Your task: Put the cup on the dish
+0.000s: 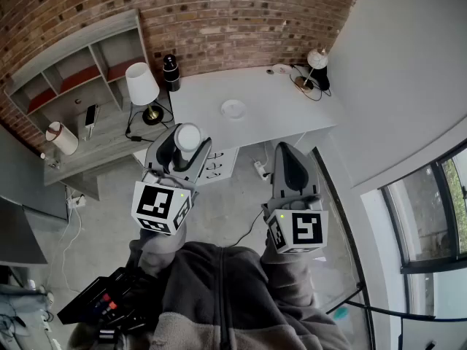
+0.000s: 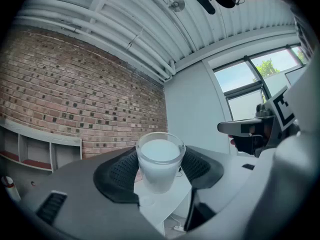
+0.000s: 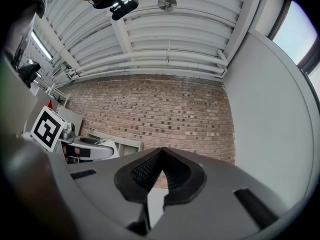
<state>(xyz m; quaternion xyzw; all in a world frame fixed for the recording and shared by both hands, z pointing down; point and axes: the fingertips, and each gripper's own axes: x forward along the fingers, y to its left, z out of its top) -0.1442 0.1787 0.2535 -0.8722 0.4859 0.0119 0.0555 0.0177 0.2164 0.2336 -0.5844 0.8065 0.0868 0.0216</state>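
Left gripper (image 2: 160, 173) clamps the cup (image 2: 160, 156), jaws wide; right gripper (image 3: 161, 156) is closed, empty. Only the head view shows the dish (image 1: 233, 109), seemingly on the table (image 1: 284, 97).

loft-style office: brick wall (image 1: 219, 20), white desk (image 1: 288, 115), lamp (image 1: 142, 84), shelving unit (image 1: 76, 44)

White table (image 1: 281, 102) bears a dish (image 1: 233, 109) and lamp (image 1: 317, 63).

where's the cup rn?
Head view, left side: the cup stands upright, gripped by the left gripper, in the air short of the white table where the dish lies.
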